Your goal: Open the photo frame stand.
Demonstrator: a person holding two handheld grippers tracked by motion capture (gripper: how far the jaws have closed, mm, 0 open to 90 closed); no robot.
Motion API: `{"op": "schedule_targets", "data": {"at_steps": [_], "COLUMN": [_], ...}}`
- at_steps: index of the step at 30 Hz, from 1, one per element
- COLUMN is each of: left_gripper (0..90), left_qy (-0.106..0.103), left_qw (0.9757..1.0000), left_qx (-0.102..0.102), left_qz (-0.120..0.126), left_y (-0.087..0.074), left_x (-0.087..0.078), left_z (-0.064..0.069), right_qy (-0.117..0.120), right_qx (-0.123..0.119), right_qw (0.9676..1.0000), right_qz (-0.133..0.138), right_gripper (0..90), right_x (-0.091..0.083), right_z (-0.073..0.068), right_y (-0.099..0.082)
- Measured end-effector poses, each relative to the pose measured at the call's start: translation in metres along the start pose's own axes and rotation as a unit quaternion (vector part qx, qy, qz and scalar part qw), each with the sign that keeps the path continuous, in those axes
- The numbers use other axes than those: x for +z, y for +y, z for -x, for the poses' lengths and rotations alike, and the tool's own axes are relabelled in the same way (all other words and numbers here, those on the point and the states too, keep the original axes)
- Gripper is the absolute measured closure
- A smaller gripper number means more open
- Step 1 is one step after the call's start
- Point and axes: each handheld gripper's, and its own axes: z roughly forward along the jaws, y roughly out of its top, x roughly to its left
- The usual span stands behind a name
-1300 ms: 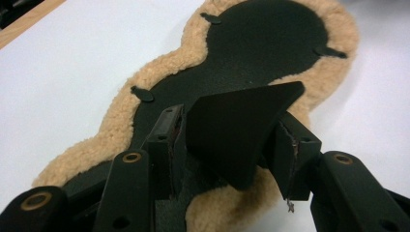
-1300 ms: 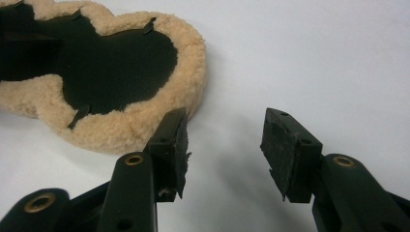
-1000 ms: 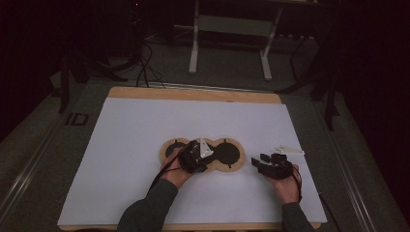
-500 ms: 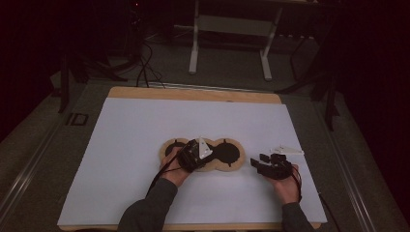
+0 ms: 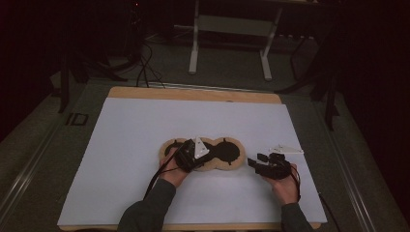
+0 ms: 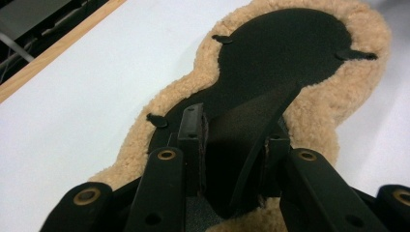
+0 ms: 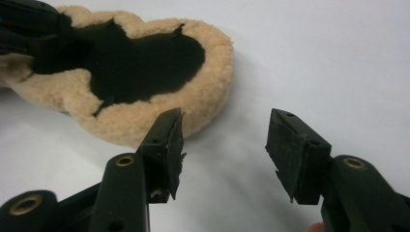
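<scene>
Sheepskin pad (image 5: 203, 155), tan fleece rim with a black lining, lies flat near the middle of the white desk (image 5: 121, 145), long axis running side to side.

Left tool (image 5: 189, 155) sits over the pad's left half. Left gripper view: its jaws have just been closing and now pinch a raised fold of the black lining (image 6: 251, 130) between the pads, the flap lifted clear of the fleece.

Right tool (image 5: 265, 163) rests on the desk just beside the pad's right end, not touching it. Right gripper view: jaws have just been opening, bare desk between them, nothing held; fleece edge (image 7: 145, 121) lies ahead and to the left of them.

Step in hand, by my reading: lift or peel the lining while the rest stays put.

- Keep the left pinch firm and deep; the lining looks thin and could slide out.
- Bring the right tool onto the near fleece rim before pulling, to anchor the pad.
- Pull slowly, low, along the pad's length.
- Watch for the whole pad dragging across the smooth desk.
</scene>
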Motion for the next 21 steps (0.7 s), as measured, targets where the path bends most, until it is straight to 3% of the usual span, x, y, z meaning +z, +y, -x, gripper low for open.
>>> {"op": "schedule_targets", "data": {"at_steps": [16, 21], "left_gripper": [71.5, 71.7], "left_qy": [-0.013, -0.016], "left_qw": [0.9985, 0.9974], "left_qx": [-0.023, -0.034], "left_qz": [0.047, 0.062], "left_y": [-0.01, -0.012], "left_x": [-0.012, -0.016], "left_z": [-0.007, -0.01], "right_qy": [0.032, 0.042], "right_qx": [0.027, 0.027], "right_qw": [0.9989, 0.9987], "right_qz": [0.019, 0.011], "right_gripper": [42.8, 40.8], "right_x": [0.001, 0.005], "right_z": [-0.006, -0.012], "right_y": [0.025, 0.039]}}
